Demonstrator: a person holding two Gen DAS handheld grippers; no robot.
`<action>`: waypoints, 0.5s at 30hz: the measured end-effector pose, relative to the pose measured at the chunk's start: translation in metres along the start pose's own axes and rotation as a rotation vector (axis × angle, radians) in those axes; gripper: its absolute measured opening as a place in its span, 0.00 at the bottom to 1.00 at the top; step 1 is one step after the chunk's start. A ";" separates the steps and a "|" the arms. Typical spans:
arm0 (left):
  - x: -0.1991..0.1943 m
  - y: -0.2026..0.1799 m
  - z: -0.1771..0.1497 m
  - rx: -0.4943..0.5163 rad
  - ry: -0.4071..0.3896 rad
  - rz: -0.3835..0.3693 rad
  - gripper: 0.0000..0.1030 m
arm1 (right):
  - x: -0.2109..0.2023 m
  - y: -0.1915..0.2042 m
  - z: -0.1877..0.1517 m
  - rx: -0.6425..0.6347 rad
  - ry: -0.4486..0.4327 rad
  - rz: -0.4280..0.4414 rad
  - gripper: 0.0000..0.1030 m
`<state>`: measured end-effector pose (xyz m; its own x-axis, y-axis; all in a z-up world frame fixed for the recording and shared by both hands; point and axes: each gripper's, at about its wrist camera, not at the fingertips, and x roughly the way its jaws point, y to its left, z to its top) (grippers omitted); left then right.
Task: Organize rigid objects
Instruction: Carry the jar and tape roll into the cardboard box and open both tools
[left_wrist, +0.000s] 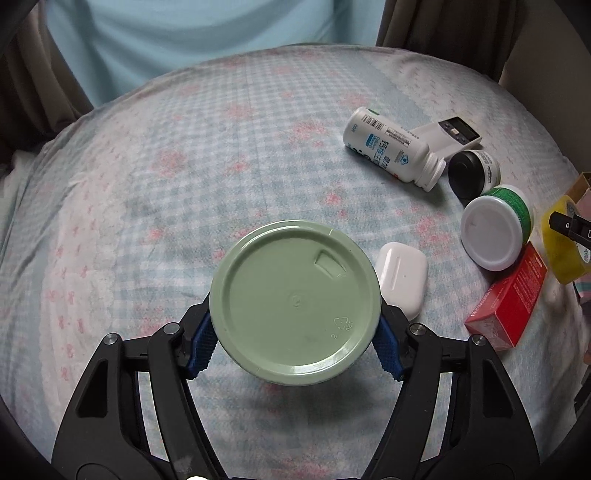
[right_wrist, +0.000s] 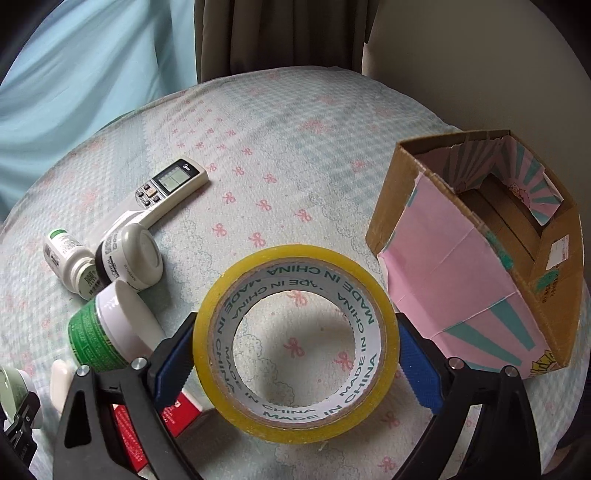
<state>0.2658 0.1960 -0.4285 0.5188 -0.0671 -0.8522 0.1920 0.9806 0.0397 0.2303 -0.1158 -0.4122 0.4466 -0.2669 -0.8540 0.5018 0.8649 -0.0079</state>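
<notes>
In the left wrist view, my left gripper is shut on a round jar with a pale green lid. Its blue pads press the jar's sides, holding it just above the bedspread. My right gripper is shut on a roll of yellow packing tape, its pads against the outer rim. The roll hangs flat over the bed, left of an open cardboard box lined in pink. The tape also shows at the right edge of the left wrist view.
On the checked bedspread lie a white bottle, a remote, a black-lidded jar, a green jar with a white lid, a white earbud case and a red carton. Curtains hang behind the bed.
</notes>
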 end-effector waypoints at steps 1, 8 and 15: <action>-0.009 0.000 0.002 0.008 -0.013 0.002 0.66 | -0.008 0.000 0.002 -0.003 -0.003 0.009 0.94; -0.086 -0.013 0.023 0.060 -0.103 0.042 0.66 | -0.076 -0.008 0.021 -0.063 -0.051 0.089 0.94; -0.159 -0.050 0.038 0.009 -0.163 0.075 0.66 | -0.139 -0.038 0.046 -0.199 -0.129 0.194 0.94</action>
<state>0.2052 0.1504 -0.2754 0.6597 -0.0233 -0.7511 0.1546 0.9823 0.1053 0.1830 -0.1310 -0.2692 0.6164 -0.1292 -0.7768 0.2483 0.9680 0.0361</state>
